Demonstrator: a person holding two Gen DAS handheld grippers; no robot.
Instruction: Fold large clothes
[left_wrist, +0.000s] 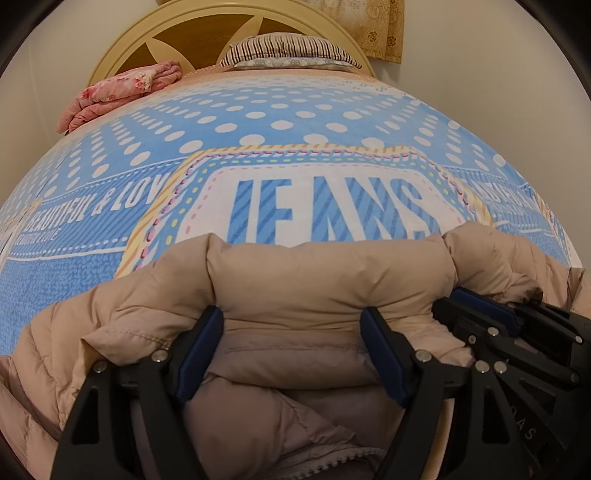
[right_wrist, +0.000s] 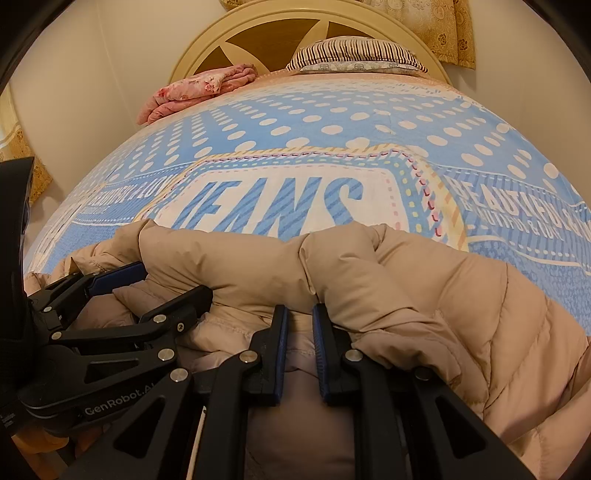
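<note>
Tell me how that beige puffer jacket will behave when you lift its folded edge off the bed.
The jacket will probably sag and drape, since its quilted panels already slump in soft rolls over the bedspread. It looks light for its bulk, being puffy. The smooth shell may slip, and the left gripper stands wide around a thick roll, while the right gripper is nearly closed.

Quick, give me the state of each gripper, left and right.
Left gripper: open wide, its fingers straddling a puffy roll of the beige down jacket, not clamped.
Right gripper: nearly closed, pinching a fold of the jacket between its pads.
</note>
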